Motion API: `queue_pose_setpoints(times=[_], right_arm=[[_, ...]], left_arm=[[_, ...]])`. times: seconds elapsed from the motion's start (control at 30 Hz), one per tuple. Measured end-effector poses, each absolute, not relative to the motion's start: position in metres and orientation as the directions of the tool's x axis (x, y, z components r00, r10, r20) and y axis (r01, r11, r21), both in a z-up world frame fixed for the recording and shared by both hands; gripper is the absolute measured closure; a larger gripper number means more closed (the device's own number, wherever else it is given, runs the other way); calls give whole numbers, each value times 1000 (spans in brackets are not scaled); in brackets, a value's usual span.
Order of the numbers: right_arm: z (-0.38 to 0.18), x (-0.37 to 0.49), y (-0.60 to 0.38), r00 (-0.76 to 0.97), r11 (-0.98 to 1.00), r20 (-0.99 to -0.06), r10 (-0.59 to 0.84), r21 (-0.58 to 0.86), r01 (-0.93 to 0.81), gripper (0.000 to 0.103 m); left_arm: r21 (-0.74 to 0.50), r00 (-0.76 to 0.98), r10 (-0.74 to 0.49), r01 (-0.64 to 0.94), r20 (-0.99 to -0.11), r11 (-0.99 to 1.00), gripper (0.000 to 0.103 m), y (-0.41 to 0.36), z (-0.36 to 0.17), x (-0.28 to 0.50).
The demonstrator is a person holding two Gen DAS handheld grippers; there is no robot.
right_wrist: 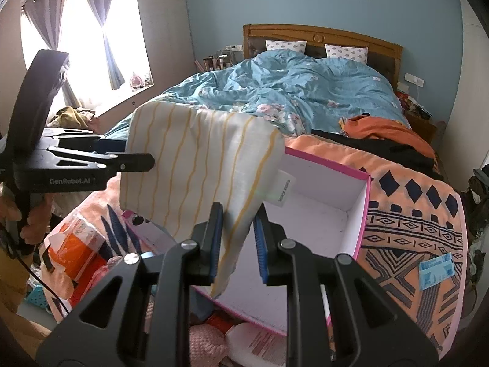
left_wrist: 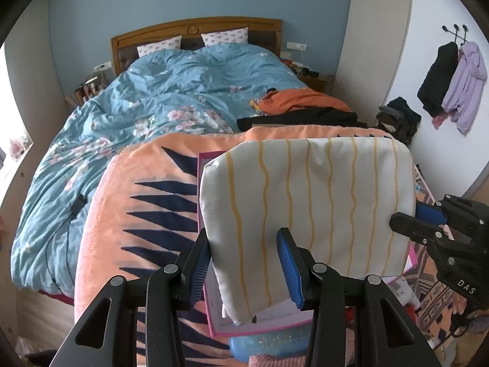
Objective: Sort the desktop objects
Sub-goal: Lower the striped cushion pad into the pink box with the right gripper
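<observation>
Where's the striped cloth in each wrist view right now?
Left wrist: striped cloth centre-right, between the left gripper fingers.
Right wrist: left of centre, a corner between the right gripper fingers.
Shared landmark: pink box under the cloth.

Left hand-held gripper (left_wrist: 244, 266) and right hand-held gripper (right_wrist: 238, 241) are both clamped (fingers level).

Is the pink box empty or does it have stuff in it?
Empty as far as shown: the pink box has a bare white floor; the striped cloth hangs above and hides part of it.
</observation>
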State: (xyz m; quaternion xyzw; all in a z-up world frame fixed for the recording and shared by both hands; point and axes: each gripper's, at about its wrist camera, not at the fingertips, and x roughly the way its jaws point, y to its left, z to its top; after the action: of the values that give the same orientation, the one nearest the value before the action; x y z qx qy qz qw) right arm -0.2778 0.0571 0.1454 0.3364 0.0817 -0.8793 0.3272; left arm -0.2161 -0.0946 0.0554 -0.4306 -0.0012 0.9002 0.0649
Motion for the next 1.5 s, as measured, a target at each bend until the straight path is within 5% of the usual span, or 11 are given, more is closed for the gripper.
queue_pose_setpoints(times=[1.5], right_arm=[[77, -359, 37, -464, -808, -781, -418, 87, 582, 81]], left_arm=[[16, -503, 5, -38, -864, -999, 59, -80, -16, -284]])
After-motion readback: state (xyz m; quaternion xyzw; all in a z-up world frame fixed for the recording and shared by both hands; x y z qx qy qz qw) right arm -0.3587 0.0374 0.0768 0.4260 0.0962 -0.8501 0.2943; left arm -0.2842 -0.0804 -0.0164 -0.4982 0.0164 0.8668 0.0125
